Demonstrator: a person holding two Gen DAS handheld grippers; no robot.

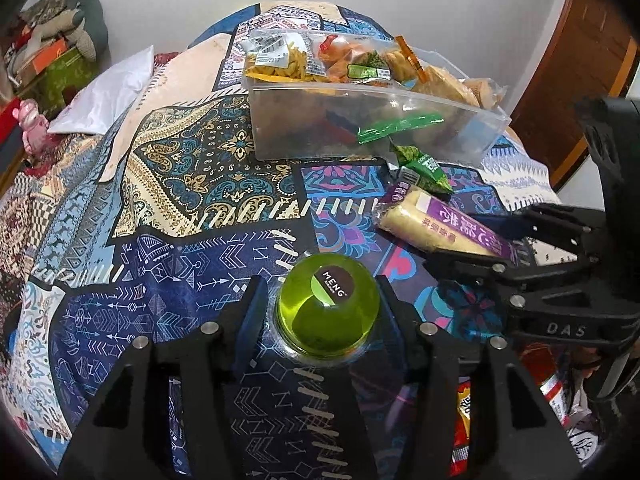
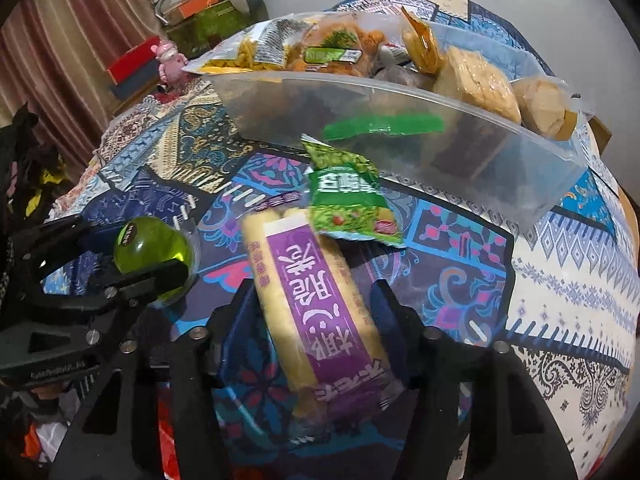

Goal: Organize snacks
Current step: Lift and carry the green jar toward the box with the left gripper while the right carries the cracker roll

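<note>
Counting loose snacks: one green jelly cup [image 1: 328, 316] is bracketed by the left gripper [image 1: 322, 312], whose fingers look closed against it; one purple-banded roll pack [image 2: 316, 312] is straddled by the right gripper [image 2: 310, 304], contact unclear. One green sachet [image 2: 348, 200] is seen leaning between pack and clear bin [image 2: 500, 160], piled with bags, on the patterned table [image 1: 180, 240].

Our left gripper [image 1: 326, 296] is matte black plastic, its two fingers ribbed with triangular cut-outs and lined on the inner faces with dark blue pads [image 1: 252, 316]. Round silver screw heads [image 1: 209, 327] dot the finger joints. Our right gripper [image 2: 316, 304] shares the same black frame, blue pads and silver screws [image 2: 431, 333]. Seen from the left wrist camera, its side carries the raised letters "DAS" [image 1: 565, 330].
</note>
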